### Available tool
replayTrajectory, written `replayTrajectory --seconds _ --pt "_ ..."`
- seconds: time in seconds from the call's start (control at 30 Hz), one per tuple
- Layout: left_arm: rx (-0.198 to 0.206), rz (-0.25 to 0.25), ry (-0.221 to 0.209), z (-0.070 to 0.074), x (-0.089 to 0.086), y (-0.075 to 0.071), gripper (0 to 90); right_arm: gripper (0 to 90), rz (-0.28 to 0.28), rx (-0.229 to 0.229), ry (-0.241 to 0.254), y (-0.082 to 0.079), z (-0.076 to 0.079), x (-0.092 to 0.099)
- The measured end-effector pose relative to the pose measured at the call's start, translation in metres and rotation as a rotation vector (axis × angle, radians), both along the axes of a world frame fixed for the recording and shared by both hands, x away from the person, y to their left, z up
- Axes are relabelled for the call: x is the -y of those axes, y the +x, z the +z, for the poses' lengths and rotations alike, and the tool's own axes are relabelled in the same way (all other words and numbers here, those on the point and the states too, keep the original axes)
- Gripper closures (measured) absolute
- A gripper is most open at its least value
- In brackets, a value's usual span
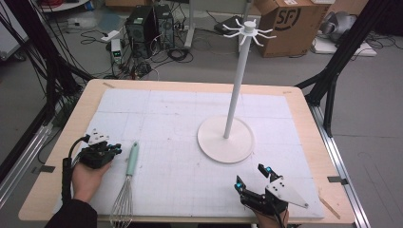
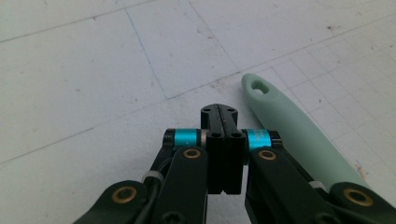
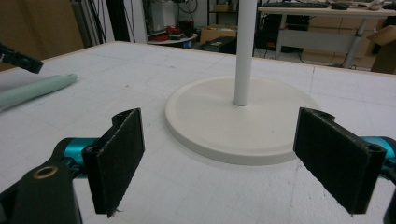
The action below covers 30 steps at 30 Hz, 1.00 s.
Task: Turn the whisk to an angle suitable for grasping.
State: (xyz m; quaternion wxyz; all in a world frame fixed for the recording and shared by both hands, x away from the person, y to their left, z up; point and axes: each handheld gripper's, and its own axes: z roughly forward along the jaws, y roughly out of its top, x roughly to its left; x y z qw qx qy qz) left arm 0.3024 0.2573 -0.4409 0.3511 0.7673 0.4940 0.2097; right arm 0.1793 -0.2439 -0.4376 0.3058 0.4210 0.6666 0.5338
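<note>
A whisk with a mint-green handle (image 1: 132, 159) and wire head (image 1: 122, 204) lies on the white mat at the front left. My left gripper (image 1: 115, 149) rests just left of the handle, jaws pressed together with nothing between them (image 2: 219, 114); the handle's holed end (image 2: 280, 112) lies beside it to the right. My right gripper (image 1: 252, 176) sits near the front right edge, open and empty (image 3: 233, 158), facing the round base (image 3: 243, 119) of a white stand. The stand's pole (image 1: 236, 80) rises to a crown of hooks (image 1: 248, 31).
A white gridded mat (image 1: 166, 123) covers most of the wooden table (image 1: 66, 123). The stand's base (image 1: 225, 140) sits right of centre. Beyond the table's far edge are computer towers (image 1: 149, 23), cables and a cardboard box (image 1: 290, 23). Black frame legs (image 1: 332, 71) stand at the right.
</note>
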Motion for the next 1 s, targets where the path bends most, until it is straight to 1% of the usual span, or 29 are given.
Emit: replayTrajectory --seconds 0.03,0.07,0.1,0.23,0.3,0.33,0.4,0.47,0.5,0.53,0.63,0.7,0.77,0.87,1.0 --pt "-0.014 -0.003 0.007 -0.001 0.002 0.003 90.0 15.2 -0.001 -0.002 0.002 0.000 0.000 0.000" --pt "-0.014 -0.003 0.007 -0.001 0.002 0.003 90.0 15.2 -0.003 -0.001 0.002 0.000 0.000 0.001" --pt "-0.042 -0.007 0.013 -0.005 0.005 0.009 90.0 15.3 -0.004 -0.001 0.006 0.000 0.000 0.001" --pt "-0.067 -0.010 0.015 -0.011 0.012 0.016 90.0 15.2 -0.003 0.001 0.014 0.000 0.001 0.002" --pt "-0.065 -0.010 0.022 -0.012 0.014 0.018 90.0 15.2 -0.003 -0.001 0.017 0.000 0.000 0.002" --pt "-0.070 -0.007 0.002 -0.012 0.016 0.020 90.0 15.2 -0.004 -0.003 0.019 0.000 0.000 0.003" --pt "-0.069 -0.003 -0.016 -0.013 0.018 0.021 90.0 15.2 -0.006 -0.001 0.019 0.000 0.000 0.003" --pt "-0.071 -0.002 -0.015 -0.013 0.019 0.021 90.0 15.2 -0.006 -0.001 0.020 0.000 0.000 0.003" --pt "-0.070 -0.003 -0.001 -0.013 0.022 0.022 90.0 15.3 -0.005 -0.001 0.020 0.000 0.000 0.003" --pt "-0.065 -0.007 0.005 -0.012 0.024 0.022 90.0 15.2 -0.005 -0.004 0.021 0.000 0.000 0.003" --pt "-0.061 -0.018 0.007 -0.010 0.031 0.024 89.9 15.3 -0.006 -0.006 0.019 0.001 0.000 0.002" --pt "-0.053 -0.022 -0.007 -0.009 0.037 0.025 89.9 15.3 -0.007 -0.005 0.019 0.001 0.000 0.002" --pt "-0.056 -0.028 -0.008 -0.009 0.041 0.027 89.9 15.2 -0.008 -0.005 0.019 0.001 0.000 0.002" --pt "-0.055 -0.039 0.009 -0.008 0.049 0.030 89.9 15.3 -0.008 -0.008 0.021 0.001 0.000 0.002" --pt "-0.054 -0.042 0.009 -0.008 0.055 0.032 89.8 15.2 -0.010 -0.003 0.021 0.001 0.000 0.003"
